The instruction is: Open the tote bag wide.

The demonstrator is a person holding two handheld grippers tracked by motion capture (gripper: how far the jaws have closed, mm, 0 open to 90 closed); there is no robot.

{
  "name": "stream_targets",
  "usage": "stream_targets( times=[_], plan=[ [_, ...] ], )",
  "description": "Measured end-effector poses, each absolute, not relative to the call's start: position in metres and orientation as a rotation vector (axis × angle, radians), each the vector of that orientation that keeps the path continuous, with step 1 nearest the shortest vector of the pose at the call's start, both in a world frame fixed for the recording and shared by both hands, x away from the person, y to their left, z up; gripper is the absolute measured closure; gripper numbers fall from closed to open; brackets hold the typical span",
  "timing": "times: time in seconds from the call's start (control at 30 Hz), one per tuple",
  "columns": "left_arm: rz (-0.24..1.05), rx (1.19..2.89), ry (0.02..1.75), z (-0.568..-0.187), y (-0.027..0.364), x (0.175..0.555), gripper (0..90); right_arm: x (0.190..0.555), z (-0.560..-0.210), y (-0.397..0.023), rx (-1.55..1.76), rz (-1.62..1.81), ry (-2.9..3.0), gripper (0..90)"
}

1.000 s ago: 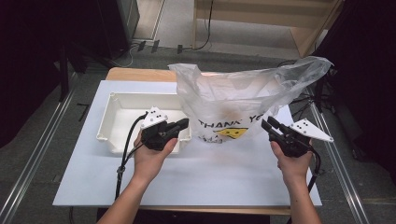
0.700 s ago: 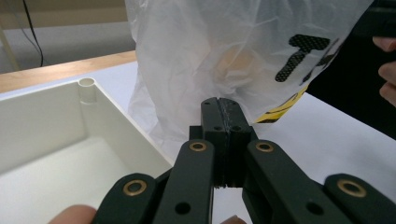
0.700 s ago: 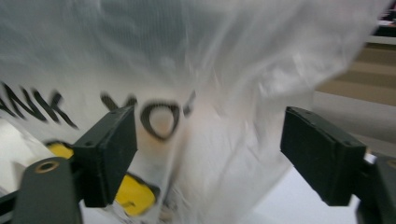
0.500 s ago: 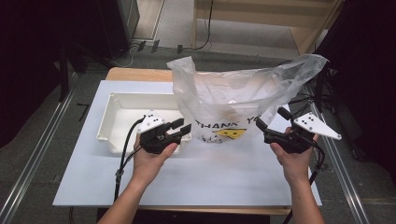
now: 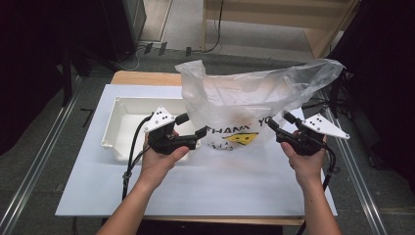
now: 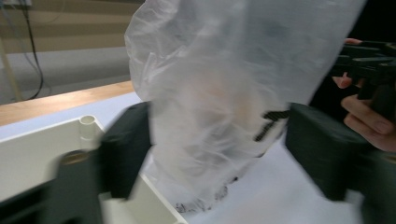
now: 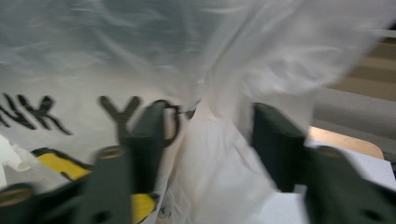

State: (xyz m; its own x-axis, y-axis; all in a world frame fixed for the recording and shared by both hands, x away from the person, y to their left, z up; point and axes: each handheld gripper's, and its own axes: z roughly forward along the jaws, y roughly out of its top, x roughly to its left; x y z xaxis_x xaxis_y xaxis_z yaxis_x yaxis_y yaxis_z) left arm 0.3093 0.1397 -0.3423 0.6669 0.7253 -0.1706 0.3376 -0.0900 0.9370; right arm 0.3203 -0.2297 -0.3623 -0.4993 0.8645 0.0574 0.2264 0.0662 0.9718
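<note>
White table (image 5: 205,186): plastic bag (image 5: 244,105) upright, mouth up, print facing person.

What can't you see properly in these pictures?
- What's inside the plastic bag: high view, cloudy plastic blurs an orange patch.
- Printed words on it: high view, creases and both grippers cut them off.
- White tray: left gripper view, its own blurred jaw covers part.

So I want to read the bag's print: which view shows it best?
The high view: the plastic bag stands whole, THANK YOU and a yellow face showing. The right gripper view catches part of the lettering; the left gripper view shows blurred plastic.
</note>
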Motion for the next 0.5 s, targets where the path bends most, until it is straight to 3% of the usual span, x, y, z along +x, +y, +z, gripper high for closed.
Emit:
stream_targets(
  times=[0.07, 0.1, 0.13, 0.2, 0.4, 0.47, 0.5],
  plan=[
    [0.419, 1.683, 0.871, -0.342, 0.137, 0.312, 61.6, 0.324, -0.363, -0.230, 1.085, 1.461, 1.827, 74.0],
    [0.417, 1.680, 0.888, -0.342, 0.136, 0.313, 81.1, 0.327, -0.366, -0.231, 1.122, 1.422, 1.809, 88.3],
    [0.413, 1.679, 0.892, -0.342, 0.136, 0.314, 81.1, 0.327, -0.366, -0.231, 1.122, 1.422, 1.809, 88.3],
    [0.375, 1.701, 0.901, -0.346, 0.135, 0.318, 90.0, 0.329, -0.369, -0.233, 1.147, 1.411, 1.801, 90.0],
    [0.313, 1.783, 0.950, -0.369, 0.133, 0.326, 90.0, 0.331, -0.385, -0.233, 1.179, 1.366, 1.843, 90.0],
    [0.302, 1.801, 0.968, -0.377, 0.131, 0.327, 90.0, 0.330, -0.390, -0.236, 1.203, 1.378, 1.827, 88.3],
    [0.297, 1.801, 0.973, -0.380, 0.129, 0.327, 90.0, 0.330, -0.392, -0.237, 1.217, 1.402, 1.825, 78.2]
  ],
)
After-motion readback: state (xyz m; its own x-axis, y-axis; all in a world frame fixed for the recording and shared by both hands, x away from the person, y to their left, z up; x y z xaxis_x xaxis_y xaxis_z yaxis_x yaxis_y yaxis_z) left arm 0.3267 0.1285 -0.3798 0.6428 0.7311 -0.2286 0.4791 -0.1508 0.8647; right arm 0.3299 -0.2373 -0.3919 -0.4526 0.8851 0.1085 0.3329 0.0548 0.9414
